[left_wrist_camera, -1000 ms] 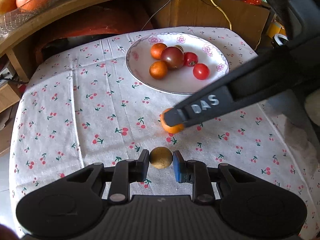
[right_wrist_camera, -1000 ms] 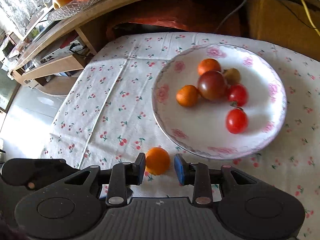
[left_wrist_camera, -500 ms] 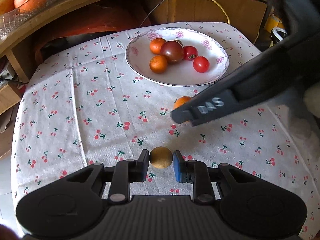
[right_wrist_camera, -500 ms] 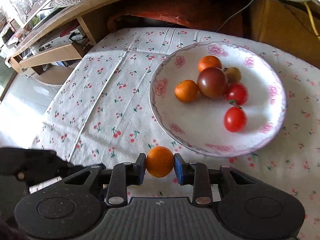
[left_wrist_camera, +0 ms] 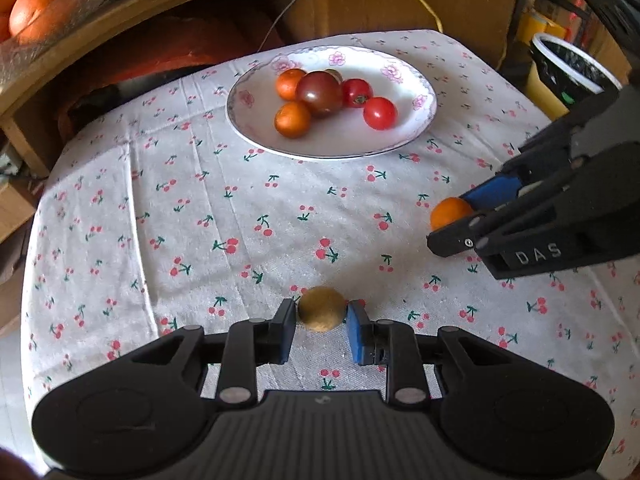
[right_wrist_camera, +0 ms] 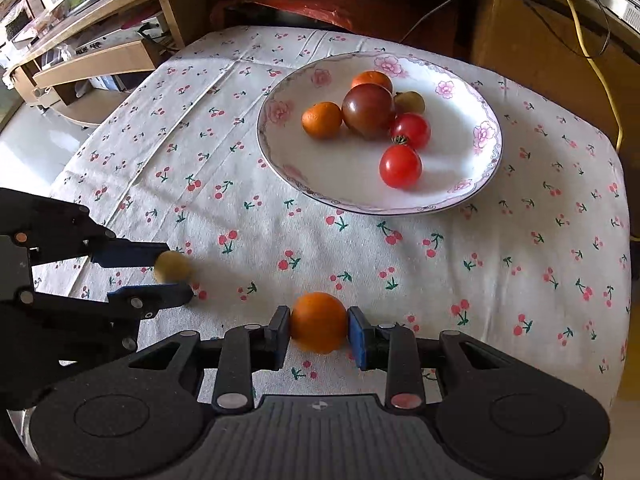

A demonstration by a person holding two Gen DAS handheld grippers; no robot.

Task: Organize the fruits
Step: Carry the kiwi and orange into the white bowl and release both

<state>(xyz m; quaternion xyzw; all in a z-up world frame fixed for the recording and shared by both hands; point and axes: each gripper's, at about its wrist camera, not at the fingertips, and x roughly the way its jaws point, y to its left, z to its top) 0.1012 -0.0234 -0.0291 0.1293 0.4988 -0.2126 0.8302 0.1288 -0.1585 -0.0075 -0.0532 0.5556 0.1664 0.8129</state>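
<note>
My left gripper (left_wrist_camera: 321,320) is shut on a small yellow-brown fruit (left_wrist_camera: 321,312) low over the cherry-print cloth, near the front edge. In the right wrist view that gripper (right_wrist_camera: 176,272) comes in from the left with the fruit (right_wrist_camera: 172,266) between its blue pads. My right gripper (right_wrist_camera: 319,330) is shut on a small orange (right_wrist_camera: 319,320); the left wrist view shows it (left_wrist_camera: 446,218) at the right, holding the orange (left_wrist_camera: 448,212) above the cloth. A flowered white plate (left_wrist_camera: 340,138) (right_wrist_camera: 340,172) at the back holds two small oranges, a dark tomato, two red tomatoes and a yellowish fruit.
A wooden shelf runs behind the table, with big oranges in a glass bowl (left_wrist_camera: 40,12) at the far left. A cardboard box (left_wrist_camera: 400,4) and a yellow cable stand behind the plate. A bin with a black liner (left_wrist_camera: 568,68) sits off the right edge.
My right gripper shut on the small orange, lifted it and drew back to the right, away from the plate. My left gripper kept the yellow-brown fruit and pulled back slightly.
</note>
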